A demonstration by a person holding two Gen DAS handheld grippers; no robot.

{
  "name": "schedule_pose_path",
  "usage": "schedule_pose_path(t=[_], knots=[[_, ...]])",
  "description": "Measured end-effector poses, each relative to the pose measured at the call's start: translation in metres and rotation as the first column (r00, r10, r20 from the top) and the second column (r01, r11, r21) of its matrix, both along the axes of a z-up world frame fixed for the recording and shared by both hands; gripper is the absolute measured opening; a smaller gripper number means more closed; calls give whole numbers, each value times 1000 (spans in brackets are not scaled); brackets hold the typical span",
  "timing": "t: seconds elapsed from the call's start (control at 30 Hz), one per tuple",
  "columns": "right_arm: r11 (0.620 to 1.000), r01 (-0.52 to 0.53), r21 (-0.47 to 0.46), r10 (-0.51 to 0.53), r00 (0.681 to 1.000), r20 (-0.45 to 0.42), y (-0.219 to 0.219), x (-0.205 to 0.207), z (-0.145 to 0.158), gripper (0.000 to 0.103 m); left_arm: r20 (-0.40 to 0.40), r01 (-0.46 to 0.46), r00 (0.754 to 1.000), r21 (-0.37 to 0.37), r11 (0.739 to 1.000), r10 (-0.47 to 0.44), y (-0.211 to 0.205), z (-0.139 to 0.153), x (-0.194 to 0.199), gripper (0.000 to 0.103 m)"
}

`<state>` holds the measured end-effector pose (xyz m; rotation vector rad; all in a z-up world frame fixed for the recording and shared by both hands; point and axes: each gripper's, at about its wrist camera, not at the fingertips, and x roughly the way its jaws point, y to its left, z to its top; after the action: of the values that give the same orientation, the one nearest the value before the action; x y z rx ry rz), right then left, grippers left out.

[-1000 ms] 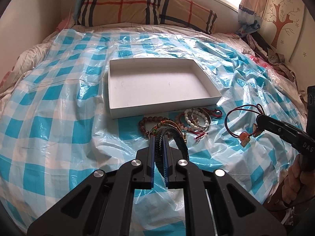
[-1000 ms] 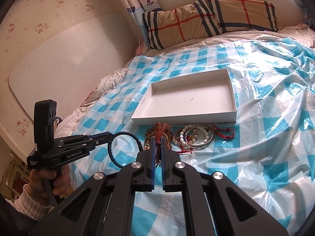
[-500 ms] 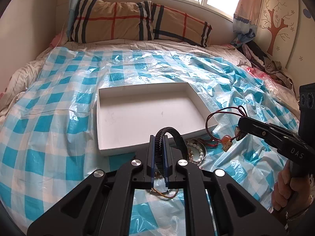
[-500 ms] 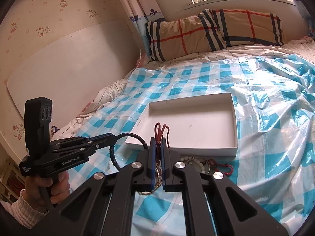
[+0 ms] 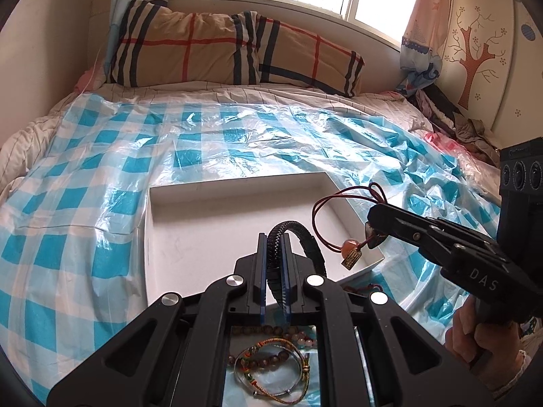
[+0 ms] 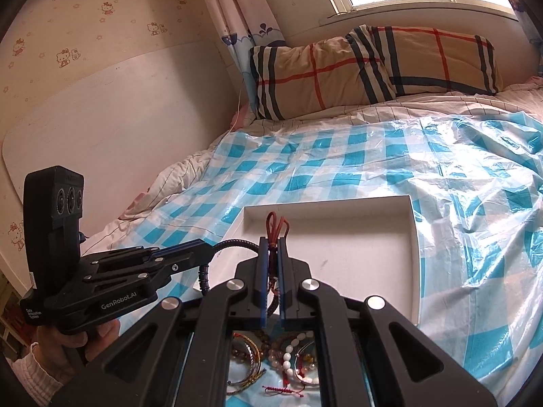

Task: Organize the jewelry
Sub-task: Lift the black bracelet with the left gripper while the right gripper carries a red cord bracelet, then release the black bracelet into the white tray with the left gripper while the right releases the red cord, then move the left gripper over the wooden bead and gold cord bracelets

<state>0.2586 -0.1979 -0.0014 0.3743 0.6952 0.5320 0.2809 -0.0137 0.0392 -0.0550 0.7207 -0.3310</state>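
My left gripper (image 5: 274,237) is shut on a black braided bracelet (image 5: 307,242) and hangs over the near edge of the white shallow box (image 5: 203,237). To its right, my right gripper (image 5: 372,216) is shut on a red cord bracelet (image 5: 325,203) with an orange bead and a gold tag. It hovers above the box's near right corner. In the right wrist view the red cord (image 6: 276,225) sticks up between the shut fingers over the box (image 6: 356,254). The left gripper (image 6: 201,247) reaches in from the left with the black bracelet (image 6: 234,247).
A pile of loose bracelets (image 5: 268,366) lies on the blue-checked plastic sheet (image 5: 85,237) just before the box, below both grippers (image 6: 288,356). A plaid pillow (image 5: 220,51) lies at the head of the bed. Clothes (image 5: 468,129) are heaped at the far right. A person's hand holds each handle.
Both grippers have moved forward from above the bracelet pile to over the box, each carrying its bracelet. The pile now lies beneath and behind the fingers.
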Motion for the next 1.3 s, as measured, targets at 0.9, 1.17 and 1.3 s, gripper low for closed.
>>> schedule_pose_path(t=[0.9,1.17,1.3], knots=[[994,71,-89,-87,978,-190,-39,-113,-22,45,-159,-51,983,230,972,90,17,-47,-79,48],[994,73,-81,-88,973,-214,-40,-134,-20,48,-127,-46,989,256,966,81,11,-32,-101,52],[994,73,-78,-88,972,-216,-40,-137,-18,49,-115,-39,991,266,963,72,8,-26,-107,54]])
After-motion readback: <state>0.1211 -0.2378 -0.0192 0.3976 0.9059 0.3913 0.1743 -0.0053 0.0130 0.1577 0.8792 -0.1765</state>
